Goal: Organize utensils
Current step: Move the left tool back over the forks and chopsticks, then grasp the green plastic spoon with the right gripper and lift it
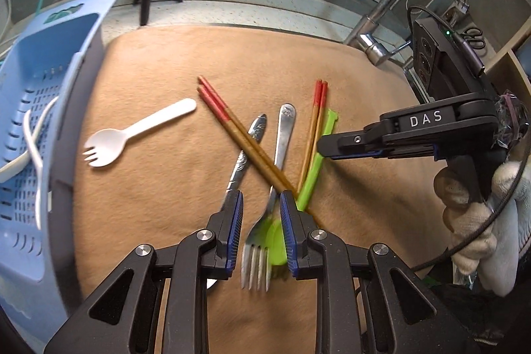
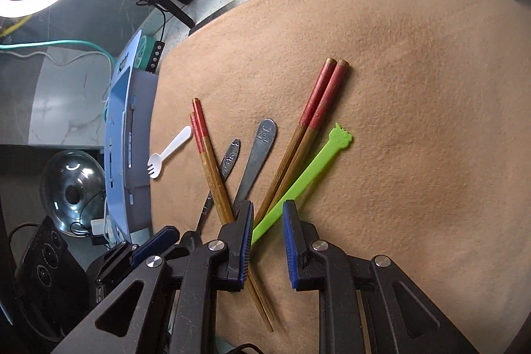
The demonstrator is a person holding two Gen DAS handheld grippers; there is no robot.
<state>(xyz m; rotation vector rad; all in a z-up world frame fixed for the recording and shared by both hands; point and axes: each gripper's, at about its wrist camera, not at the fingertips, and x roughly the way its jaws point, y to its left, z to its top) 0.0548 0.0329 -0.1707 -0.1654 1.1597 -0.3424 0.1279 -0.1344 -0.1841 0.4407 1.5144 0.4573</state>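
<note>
I note fuzzy matt tan cloth; shiny steel fork; red-tipped wooden chopsticks; glossy white plastic spork.

Both wrist views look steeply down, close over the shared utensil pile.

Both tools angled down — jaws ajar

left gripper jaws narrowly apart over metal fork | green utensil beside | crossed chopsticks | white spork on tan cloth | blue basket left
</note>
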